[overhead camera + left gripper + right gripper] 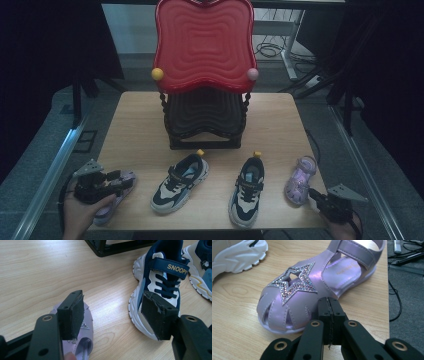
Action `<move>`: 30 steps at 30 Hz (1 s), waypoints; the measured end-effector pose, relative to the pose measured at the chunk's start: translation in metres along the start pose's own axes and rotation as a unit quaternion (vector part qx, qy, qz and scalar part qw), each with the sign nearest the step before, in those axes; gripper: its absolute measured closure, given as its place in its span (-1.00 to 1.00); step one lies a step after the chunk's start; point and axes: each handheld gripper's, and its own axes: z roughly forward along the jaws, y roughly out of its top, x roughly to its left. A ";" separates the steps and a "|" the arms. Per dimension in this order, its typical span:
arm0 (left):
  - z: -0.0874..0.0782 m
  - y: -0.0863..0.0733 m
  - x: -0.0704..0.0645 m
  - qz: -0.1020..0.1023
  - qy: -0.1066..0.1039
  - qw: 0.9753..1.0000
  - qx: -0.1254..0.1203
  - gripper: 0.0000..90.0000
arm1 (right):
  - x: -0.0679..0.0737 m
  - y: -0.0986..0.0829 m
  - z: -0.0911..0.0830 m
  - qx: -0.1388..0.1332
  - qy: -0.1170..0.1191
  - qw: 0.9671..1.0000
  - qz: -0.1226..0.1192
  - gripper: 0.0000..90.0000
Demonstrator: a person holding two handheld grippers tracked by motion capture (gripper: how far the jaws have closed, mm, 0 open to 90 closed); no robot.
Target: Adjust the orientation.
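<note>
Two lilac sandals and two navy-and-white sneakers lie along the front of a wooden table [135,125]. My left gripper [117,175] [113,310] hovers open over the left sandal [111,207] [87,337], with nothing between its jaws. The "SNOOPY" sneaker [180,182] [162,282] lies just beyond its right jaw, and the second sneaker [247,192] [202,275] lies further right. My right gripper [312,192] [329,301] is shut, empty, with its tip at the toe of the right sandal [300,179] [294,297], which carries a glittery star.
A two-tier rack stands at the back middle of the table, with a red wavy top tray [204,45] over a black lower shelf [204,117] [120,247]. The table's right edge is close to the right sandal; cables lie on the floor beyond.
</note>
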 end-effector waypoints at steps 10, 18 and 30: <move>0.000 -0.001 0.001 -0.001 0.000 1.000 0.002 -0.21 | 0.003 0.002 0.000 0.003 -0.003 1.000 -0.010 1.00; 0.002 -0.001 0.002 -0.001 -0.002 1.000 0.004 -0.21 | 0.002 0.001 0.000 0.005 0.001 1.000 -0.008 1.00; 0.004 -0.002 0.002 -0.001 -0.002 1.000 0.008 -0.21 | 0.003 0.001 0.000 0.008 0.015 1.000 -0.010 1.00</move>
